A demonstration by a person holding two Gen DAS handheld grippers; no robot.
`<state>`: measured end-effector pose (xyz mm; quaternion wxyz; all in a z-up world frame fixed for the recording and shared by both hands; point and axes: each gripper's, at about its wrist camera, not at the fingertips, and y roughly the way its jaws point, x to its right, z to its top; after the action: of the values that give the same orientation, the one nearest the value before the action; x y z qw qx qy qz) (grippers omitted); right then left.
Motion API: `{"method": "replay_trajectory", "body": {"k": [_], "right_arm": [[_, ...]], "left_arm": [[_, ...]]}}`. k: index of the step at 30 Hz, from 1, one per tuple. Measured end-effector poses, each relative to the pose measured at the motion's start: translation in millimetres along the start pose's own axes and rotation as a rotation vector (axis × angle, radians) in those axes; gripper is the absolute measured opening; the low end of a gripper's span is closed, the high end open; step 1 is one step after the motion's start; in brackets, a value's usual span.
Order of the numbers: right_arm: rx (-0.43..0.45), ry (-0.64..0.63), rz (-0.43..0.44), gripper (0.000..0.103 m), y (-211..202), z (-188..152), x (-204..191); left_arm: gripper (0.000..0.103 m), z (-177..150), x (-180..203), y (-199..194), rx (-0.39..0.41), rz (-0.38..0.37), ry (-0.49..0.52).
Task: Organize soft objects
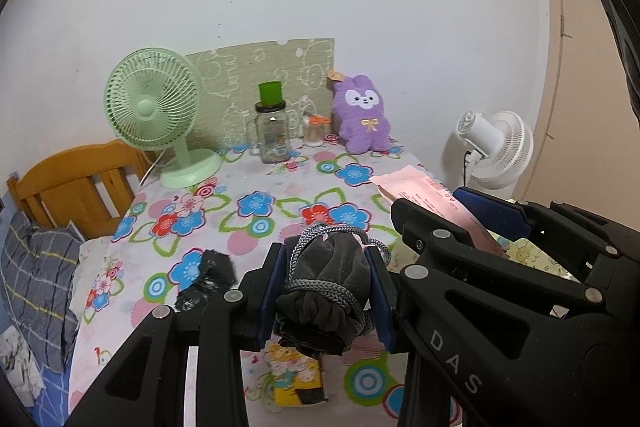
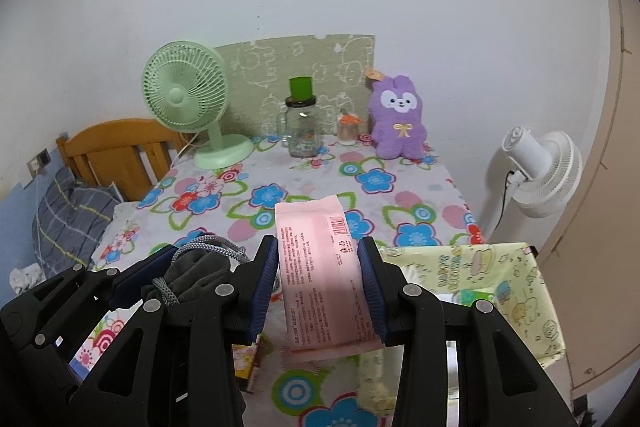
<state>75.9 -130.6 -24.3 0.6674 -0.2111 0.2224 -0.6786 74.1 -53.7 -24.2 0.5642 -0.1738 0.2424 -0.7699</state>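
The left tool is pinching a dark grey drawstring pouch, its blue pads pressed against the pouch's two sides. The pouch hangs above the flowered bench, clear of the cloth. Its long axis runs roughly along the tool's fingers, from 6 o'clock toward 12 in the left wrist view; the gathered end faces the camera and a grey braided cord is wound across it, with a loop sticking out at the far end.

The right tool is pinching a pink packet with a barcode, pads bearing on its long edges. The packet is also held off the bench. Its long axis runs from 6 toward 12 o'clock in the right wrist view, leaning slightly to 11, with the sealed far end pointing at the back of the bench.

In the right wrist view the left tool sits at 9 o'clock of the right one, just beside it.

At 3 o'clock of the packet stands a pale yellow fabric bin with cartoon prints, its mouth open. Below the pouch lies a small yellow printed pack, and at 9 o'clock of the pouch a black crumpled item rests on the cloth.

Along the bench's far edge, from 10 to 1 o'clock: a green desk fan, a glass jar mug with a green cup on top, a small container whose contents I cannot tell, and an upright purple plush rabbit.
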Motion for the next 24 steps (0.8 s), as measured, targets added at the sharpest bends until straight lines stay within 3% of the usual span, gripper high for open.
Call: {"method": "replay_trajectory", "body": {"k": [24], "right_arm": [[0.001, 0.055, -0.08, 0.044, 0, -3, 75]], "left_arm": [[0.04, 15, 71, 26, -0.013, -0.072, 0.082]]}}
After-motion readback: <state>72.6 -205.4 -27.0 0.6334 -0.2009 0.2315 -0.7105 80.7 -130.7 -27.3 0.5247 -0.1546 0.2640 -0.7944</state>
